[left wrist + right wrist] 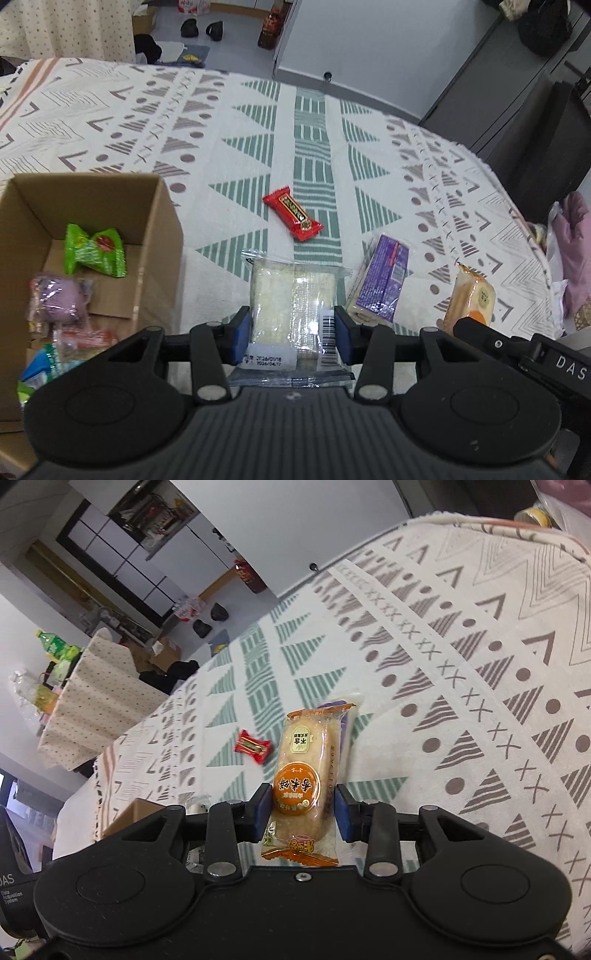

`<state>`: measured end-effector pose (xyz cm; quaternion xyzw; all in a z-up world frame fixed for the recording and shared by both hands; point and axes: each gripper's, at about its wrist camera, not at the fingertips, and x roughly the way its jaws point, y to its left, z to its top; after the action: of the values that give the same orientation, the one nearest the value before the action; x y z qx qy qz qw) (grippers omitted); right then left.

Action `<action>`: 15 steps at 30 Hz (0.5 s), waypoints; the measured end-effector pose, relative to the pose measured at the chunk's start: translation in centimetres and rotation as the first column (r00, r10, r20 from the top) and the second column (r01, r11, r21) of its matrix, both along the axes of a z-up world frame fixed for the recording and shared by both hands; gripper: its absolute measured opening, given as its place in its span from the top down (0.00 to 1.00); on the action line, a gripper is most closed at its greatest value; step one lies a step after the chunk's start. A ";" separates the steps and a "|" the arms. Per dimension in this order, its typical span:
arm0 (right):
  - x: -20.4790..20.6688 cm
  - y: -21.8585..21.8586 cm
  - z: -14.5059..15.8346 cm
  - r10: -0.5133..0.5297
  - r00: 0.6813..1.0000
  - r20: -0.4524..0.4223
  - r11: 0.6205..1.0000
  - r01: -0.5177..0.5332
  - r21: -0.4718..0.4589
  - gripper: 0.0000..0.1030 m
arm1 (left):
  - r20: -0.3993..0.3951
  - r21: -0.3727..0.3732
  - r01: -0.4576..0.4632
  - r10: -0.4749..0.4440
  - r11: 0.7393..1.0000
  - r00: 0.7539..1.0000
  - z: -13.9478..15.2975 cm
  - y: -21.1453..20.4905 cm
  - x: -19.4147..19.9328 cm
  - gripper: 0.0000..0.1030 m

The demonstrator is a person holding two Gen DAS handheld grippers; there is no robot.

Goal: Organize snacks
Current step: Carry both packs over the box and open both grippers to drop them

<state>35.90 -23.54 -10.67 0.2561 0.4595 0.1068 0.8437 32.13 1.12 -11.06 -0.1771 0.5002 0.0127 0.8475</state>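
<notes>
A: Left claw (292, 338), what's it got?

B: A clear packet of pale rice cake (291, 299). Blue pads (242, 338) sit against both long sides, so it's closed on it, about packet-width apart. Packet pts away from the camera, barcode end near the right pad.

A: And the box?

B: Cardboard box (155, 206) is at the left, open top, on the patterned cloth (221, 122). Inside: a green wrapper (94, 251) at the back, a purple bun in clear wrap (61, 299) in front of it, more packets nearer the camera (partly hidden by the claw body, can't tell what they are).

A: Loose stuff on the cloth?

B: A red candy bar (293, 214) beyond the rice cake, lying diagonal, apart from it. A purple-label packet (382, 280) just right of the rice cake; can't tell if they touch.

A: Right claw (302, 810)?

B: Closed on an orange-label cake packet (308, 771), pads on its two sides, round orange sticker btwn them. Same packet shows at the right edge of the left view. In the right view the red candy bar (253, 746) lies to its left, and the purple packet's edge peeks out behind it.
</notes>
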 end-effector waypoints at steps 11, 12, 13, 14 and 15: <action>-2.0 2.9 2.3 0.033 0.998 0.049 0.999 -0.033 -0.003 0.65 | 0.069 -0.011 -0.017 0.018 1.000 0.997 3.9 2.9 -2.8 0.56; -2.1 3.2 2.5 0.037 0.998 0.052 0.999 -0.037 -0.003 0.65 | 0.074 -0.011 -0.018 0.019 1.000 0.997 4.1 3.2 -3.0 0.56; -2.2 3.7 2.7 0.044 0.997 0.058 0.999 -0.044 -0.006 0.65 | 0.078 -0.009 -0.020 0.021 1.000 0.997 4.4 3.5 -3.2 0.56; -2.3 4.0 2.9 0.049 0.997 0.062 0.999 -0.049 -0.007 0.65 | 0.080 -0.010 -0.023 0.024 1.000 0.996 4.6 3.9 -3.4 0.56; -2.4 4.4 3.0 0.053 0.996 0.065 0.999 -0.053 -0.005 0.65 | 0.083 -0.014 -0.026 0.027 1.000 0.996 4.7 4.3 -3.6 0.56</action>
<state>33.47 -19.12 -7.64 0.2387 0.4387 0.1367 0.8555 28.56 5.37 -6.32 -0.1896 0.4623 0.0133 0.8661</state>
